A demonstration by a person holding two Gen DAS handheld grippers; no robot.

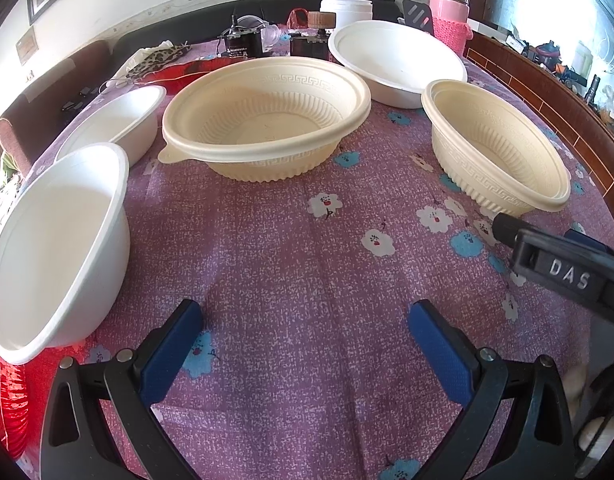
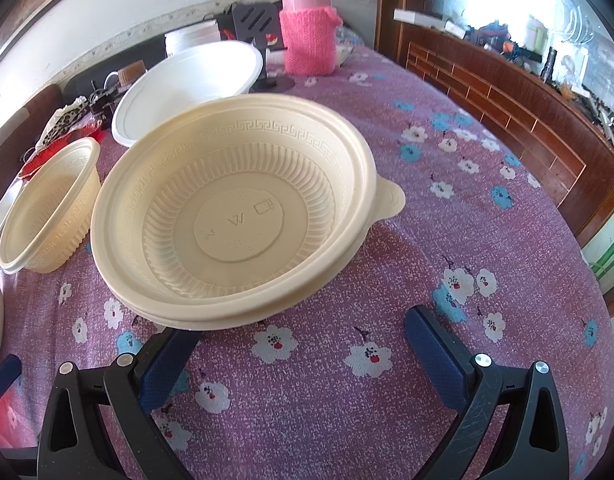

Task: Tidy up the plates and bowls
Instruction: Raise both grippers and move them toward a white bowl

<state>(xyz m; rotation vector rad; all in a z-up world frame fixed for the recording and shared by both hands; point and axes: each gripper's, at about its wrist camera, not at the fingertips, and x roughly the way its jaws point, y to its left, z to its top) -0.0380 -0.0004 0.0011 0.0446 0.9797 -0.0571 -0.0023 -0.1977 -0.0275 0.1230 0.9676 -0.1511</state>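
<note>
Left wrist: your left gripper (image 1: 303, 320) hangs spread wide, empty, over the floral tablecloth (image 1: 307, 240). The centre cream ribbed bowl (image 1: 263, 116) sits upright, tab pointing near-left. Light, thin, flexible; pinch the rim.

Right wrist: your right gripper (image 2: 303, 328) is released, its left finger under the near rim of the cream stacked bowls (image 2: 235, 208), tab pointing right.

I read raised letters "DAS" on the black plastic gripper body (image 1: 569, 274); a "W" is embossed inside the cream ribbed plastic bowl (image 2: 237, 220).
</note>
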